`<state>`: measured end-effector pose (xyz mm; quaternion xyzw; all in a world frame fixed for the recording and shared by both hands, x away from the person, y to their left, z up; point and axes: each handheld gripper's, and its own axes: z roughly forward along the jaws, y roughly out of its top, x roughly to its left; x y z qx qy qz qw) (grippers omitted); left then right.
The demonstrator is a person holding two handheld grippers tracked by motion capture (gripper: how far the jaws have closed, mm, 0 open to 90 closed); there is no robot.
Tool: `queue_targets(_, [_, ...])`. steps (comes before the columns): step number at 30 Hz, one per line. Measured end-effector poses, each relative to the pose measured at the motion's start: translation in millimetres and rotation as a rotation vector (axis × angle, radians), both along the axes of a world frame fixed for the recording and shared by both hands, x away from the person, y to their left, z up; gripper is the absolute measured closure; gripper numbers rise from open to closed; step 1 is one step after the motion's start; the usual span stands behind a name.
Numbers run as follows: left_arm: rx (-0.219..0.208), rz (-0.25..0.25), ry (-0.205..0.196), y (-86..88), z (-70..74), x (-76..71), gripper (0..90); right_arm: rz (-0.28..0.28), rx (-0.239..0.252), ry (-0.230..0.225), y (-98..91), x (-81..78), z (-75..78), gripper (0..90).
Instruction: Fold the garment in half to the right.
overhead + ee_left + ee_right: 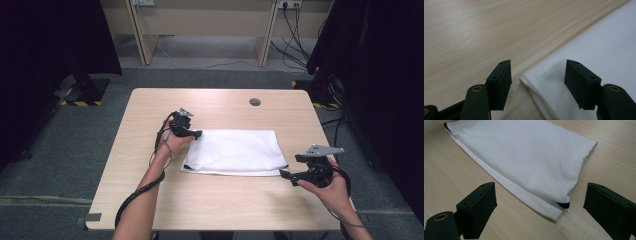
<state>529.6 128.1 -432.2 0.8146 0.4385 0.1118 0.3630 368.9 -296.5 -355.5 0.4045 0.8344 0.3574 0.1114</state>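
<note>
A folded white cloth (pixel 234 151) lies flat on a wooden table (pixel 215 205). The left gripper (pixel 196 134) straddles its far left corner, jaws parted, not pinching. The right gripper (pixel 285 173) waits wide open beside the near right corner, holding nothing

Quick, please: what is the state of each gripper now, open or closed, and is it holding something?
Left gripper: open, a corner of the folded white cloth between its jaws, not pinched.
Right gripper: open wide, holding nothing, facing the cloth's near corner.
</note>
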Motion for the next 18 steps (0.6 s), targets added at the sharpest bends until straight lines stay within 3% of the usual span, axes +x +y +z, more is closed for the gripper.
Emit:
queue_targets(3, [0.039,-0.025,0.011,-4.9,-3.9,0.2,45.0,0.004,-0.002,0.001,-0.4,0.2,-0.3,11.2])
queue_targets(7, [0.013,-0.034,0.0,-4.0,-5.8,-2.8,53.9,0.019,-0.006,0.002,2.3,0.6,-0.9,11.2])
queue_targets(10, [-0.011,-0.053,-0.003,-4.6,-6.5,-5.8,68.3,0.038,-0.011,0.005,11.2,1.5,-2.7,11.6])
queue_targets(13, [-0.016,-0.064,-0.004,-6.7,-6.2,-7.1,78.8,0.07,-0.017,0.005,27.0,3.7,-4.5,12.6])
queue_targets(15, [-0.001,-0.063,-0.004,-7.6,-5.1,-7.8,80.3,0.108,-0.025,-0.001,45.2,6.2,-4.7,14.1])
queue_targets(18, [-0.017,-0.073,-0.005,-8.3,-0.5,-9.6,81.1,0.157,-0.031,-0.009,70.9,11.5,-4.8,17.3])
